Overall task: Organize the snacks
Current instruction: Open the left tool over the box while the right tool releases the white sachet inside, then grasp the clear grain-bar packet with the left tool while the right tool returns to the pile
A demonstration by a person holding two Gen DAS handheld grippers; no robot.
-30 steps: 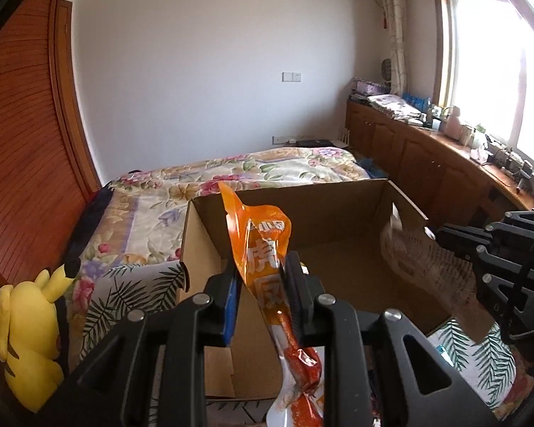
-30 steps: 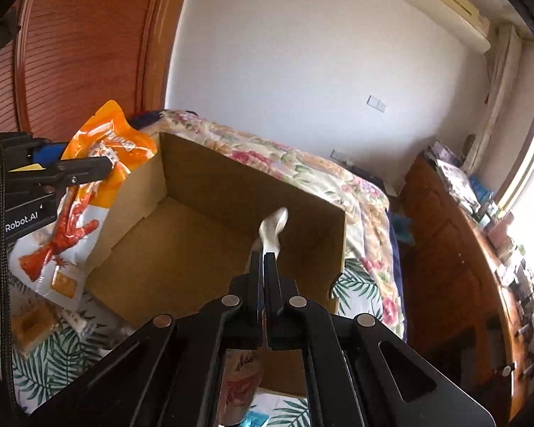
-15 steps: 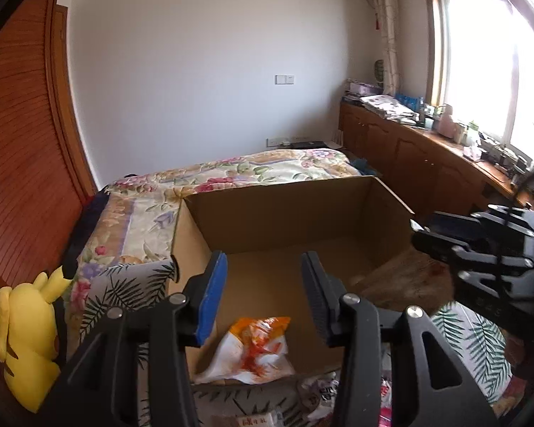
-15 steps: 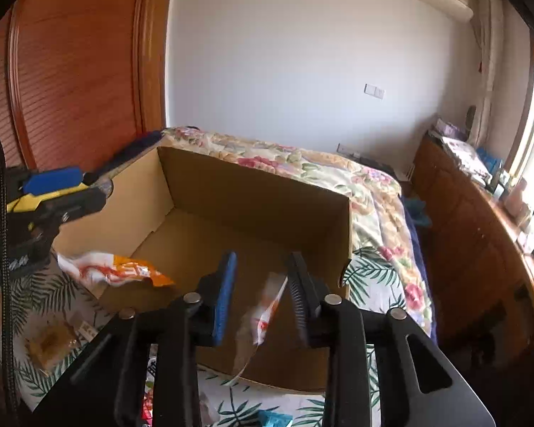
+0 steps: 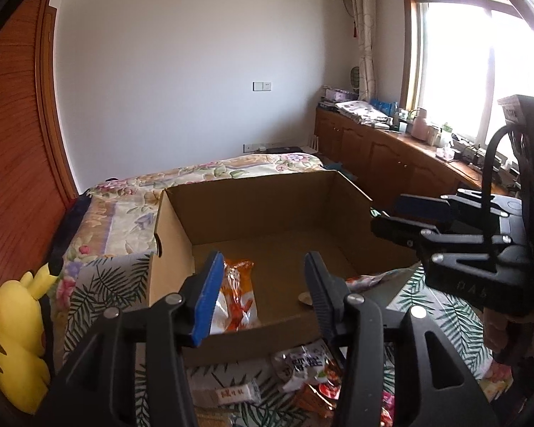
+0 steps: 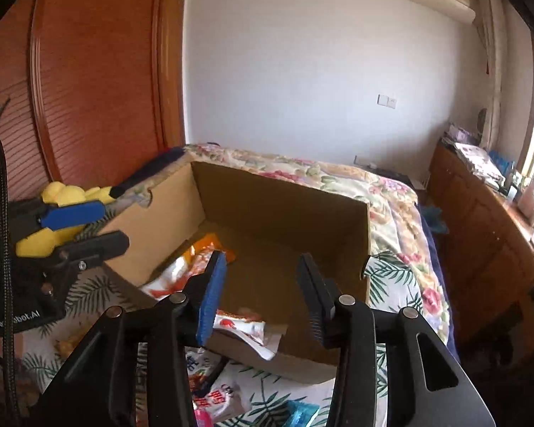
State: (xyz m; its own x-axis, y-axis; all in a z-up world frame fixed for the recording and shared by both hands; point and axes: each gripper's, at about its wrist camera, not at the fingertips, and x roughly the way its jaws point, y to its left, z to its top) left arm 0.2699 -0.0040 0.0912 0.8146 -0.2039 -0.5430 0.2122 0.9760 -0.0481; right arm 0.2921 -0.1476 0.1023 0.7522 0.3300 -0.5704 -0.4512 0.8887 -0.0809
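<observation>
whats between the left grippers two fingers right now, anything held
Nothing held. In the left wrist view the left gripper, its jaws just opened, frames only the cardboard box floor, with the orange snack bag lying beside the blue pad.

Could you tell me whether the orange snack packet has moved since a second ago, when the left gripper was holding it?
Yes. The orange snack packet has dropped from above the rim to the floor of the cardboard box, by its left wall; the left gripper has just been opening, nothing between its jaws.

Left claw [image 5: 261, 290] and right claw [image 6: 263, 290] both tilted downward, jaws just opened, parted, nothing between pads
</observation>
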